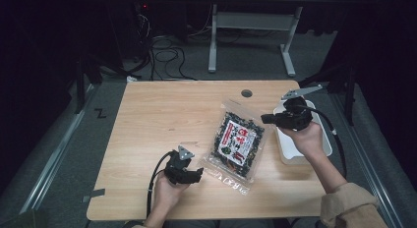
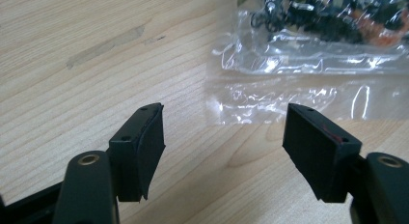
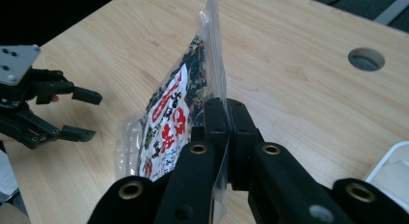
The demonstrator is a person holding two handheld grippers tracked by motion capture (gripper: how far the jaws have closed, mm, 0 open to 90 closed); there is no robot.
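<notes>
Two hand-held grippers work over a pale wooden table [image 1: 157, 115] with a visible grain and a round cable hole [image 1: 246, 93] near its far edge. The right gripper [image 1: 268, 118] has its jaws pressed together on the edge of a clear plastic bag [image 1: 238, 142] of dark dried food with a red and white label; the right gripper view shows the film pinched between the black pads, with the bag [image 3: 185, 98] standing up on edge beyond them. In the high view the bag's near end, a clear sealed strip, rests on the table while its far end is raised toward the right gripper. The left gripper [image 1: 199, 173] is held low just beside the bag's near corner with its jaws spread wide and nothing between them; in the left gripper view the two pads stand well apart over bare wood, and the bag's clear strip [image 2: 308, 84] lies just ahead of them. A white tray [image 1: 290, 154] sits at the table's right edge, partly under the right hand [image 1: 307, 137]. A faint pale smear [image 2: 103, 45] marks the wood in the left gripper view. Beyond the table lies grey carpeted floor [image 1: 246, 61] in a dark room, with loose black cables [image 1: 164, 56] and the grey metal legs of another desk [image 1: 290, 56].
</notes>
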